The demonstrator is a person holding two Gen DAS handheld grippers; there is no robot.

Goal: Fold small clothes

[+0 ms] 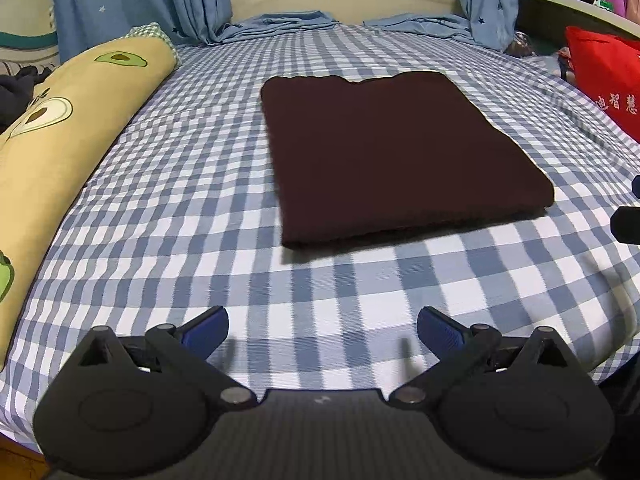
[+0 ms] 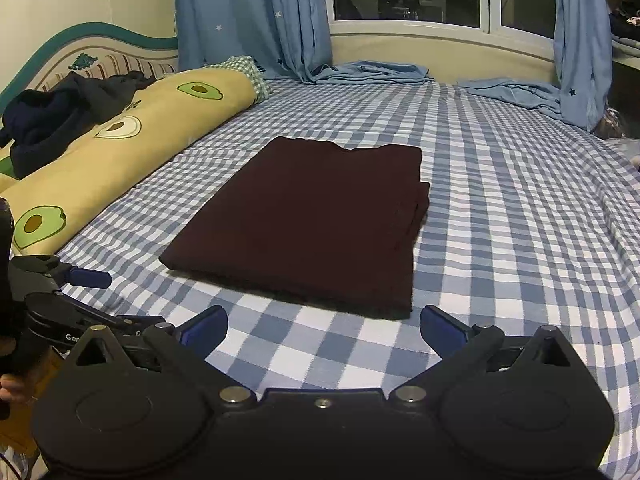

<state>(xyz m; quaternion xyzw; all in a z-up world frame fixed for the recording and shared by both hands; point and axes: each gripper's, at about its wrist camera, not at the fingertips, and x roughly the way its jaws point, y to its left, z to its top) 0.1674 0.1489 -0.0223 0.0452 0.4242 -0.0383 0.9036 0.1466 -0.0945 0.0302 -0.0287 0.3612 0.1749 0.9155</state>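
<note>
A dark maroon garment (image 1: 400,152) lies folded into a flat rectangle on the blue-and-white checked bed sheet (image 1: 180,184). It also shows in the right wrist view (image 2: 312,216). My left gripper (image 1: 322,330) is open and empty, hovering over the sheet in front of the garment's near edge, apart from it. My right gripper (image 2: 323,328) is open and empty, just short of the garment's near right corner. The left gripper's blue-tipped finger (image 2: 86,276) shows at the left edge of the right wrist view.
A long yellow avocado-print pillow (image 1: 60,128) lies along the bed's left side, with dark clothes (image 2: 60,116) on it. Blue curtains (image 2: 248,16) hang at the back and pool on the bed. A red bag (image 1: 608,76) sits at the right.
</note>
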